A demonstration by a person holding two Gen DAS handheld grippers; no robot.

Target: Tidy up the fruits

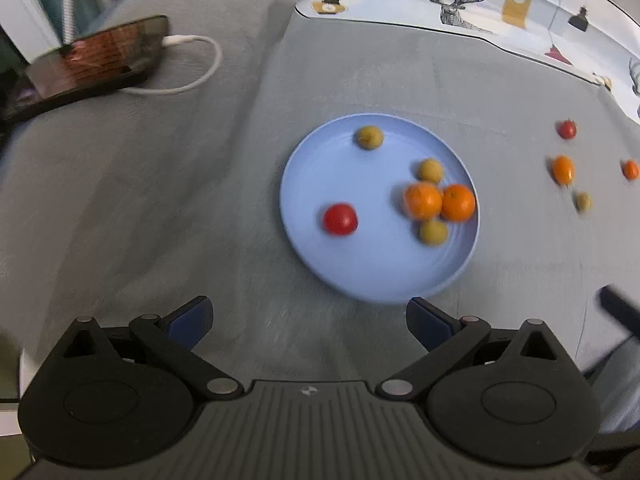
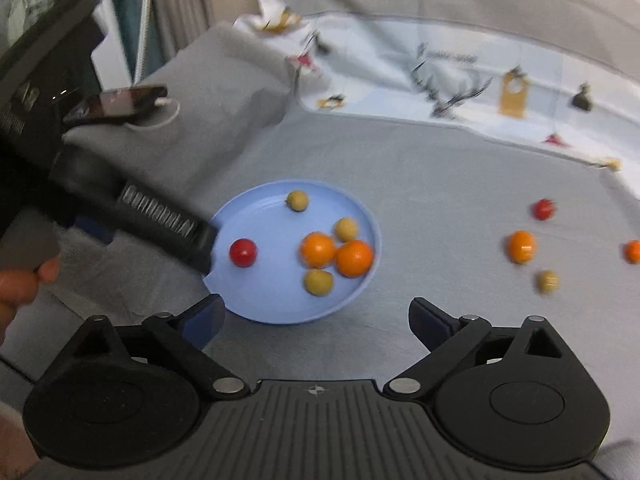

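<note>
Both grippers are released and carry nothing: the left gripper (image 1: 308,322) hangs with its jaws spread wide above the near rim of the blue plate (image 1: 320,160), and the right gripper (image 2: 316,324) stands equally wide over the grey cloth of the desk (image 2: 440,184), just in front of the plate.

The plate already holds six fruits: a red tomato (image 1: 340,219), two oranges (image 1: 423,201) pressed together, and three yellow-green fruits (image 1: 430,170) around them. Four fruits remain on the desk, well to the right of the plate: a small red tomato (image 2: 543,209), an orange (image 2: 521,246), a yellow-green fruit (image 2: 548,281), and a second orange (image 2: 634,251) at the frame edge.

Hazards from this position:

- Every fruit is round and the plate is shallow — a hard drop or a nudge on the rim can roll fruit back onto the cloth.
- In the right wrist view the left gripper's finger overlaps the plate's left edge; whether it touches cannot be told. Lift it clear before you sweep sideways, or you may tip the plate.
- The loose fruits lie near each other. Close on one off-centre and you push a neighbour away — possibly off the desk.
- Both views are smeared. Slow down before you commit to a grasp.
- Tomatoes likely bruise; close gently.
</note>
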